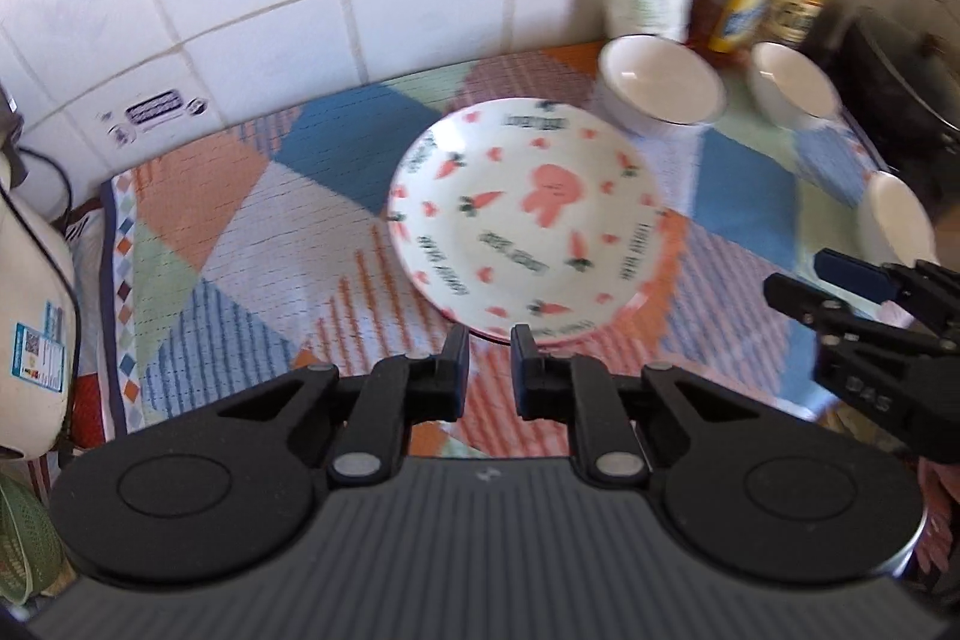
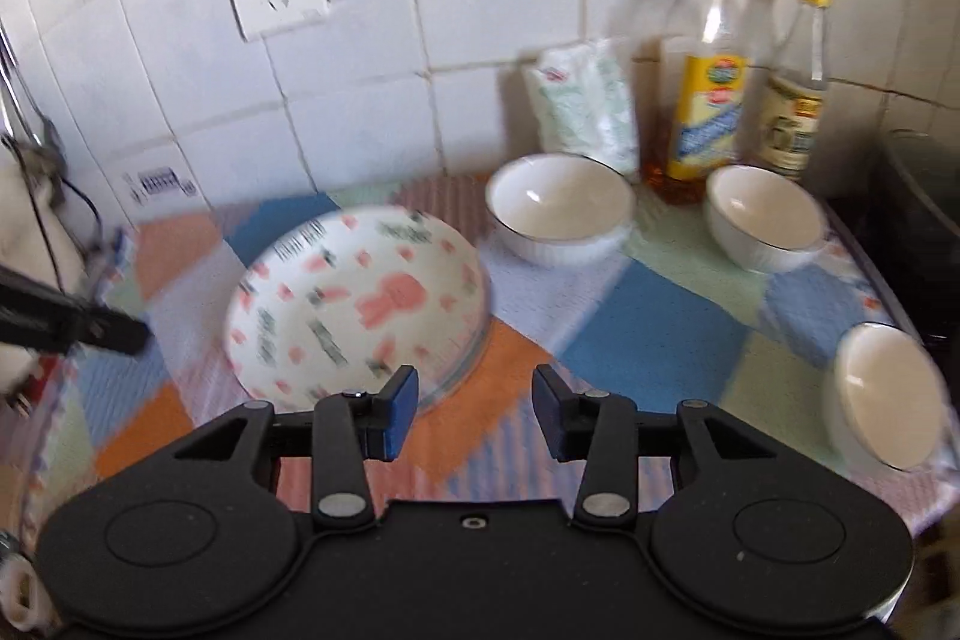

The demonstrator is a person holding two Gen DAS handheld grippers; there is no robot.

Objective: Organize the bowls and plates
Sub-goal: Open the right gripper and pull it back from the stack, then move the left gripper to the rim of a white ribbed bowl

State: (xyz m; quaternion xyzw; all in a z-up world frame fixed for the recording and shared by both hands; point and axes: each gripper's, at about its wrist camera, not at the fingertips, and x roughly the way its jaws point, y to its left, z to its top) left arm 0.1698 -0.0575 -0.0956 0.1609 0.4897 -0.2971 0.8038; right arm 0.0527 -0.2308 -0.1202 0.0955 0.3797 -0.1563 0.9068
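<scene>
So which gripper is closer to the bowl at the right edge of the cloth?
Right. The right gripper hovers beside the bowl; the left gripper is beyond the bunny plate.

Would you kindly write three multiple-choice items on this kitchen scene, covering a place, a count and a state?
1. Where is the rabbit plate?
A. on the patchwork cloth
B. inside a bowl
C. leaning against the tiles

2. How many white bowls are visible?
A. one
B. three
C. five

3. How is the right gripper?
A. shut on a bowl
B. shut on the plate
C. open, holding nothing

Answers: 1 A, the plate lies flat on the cloth. 2 B, bowls. 3 C, only cloth shows between its fingers.
</scene>
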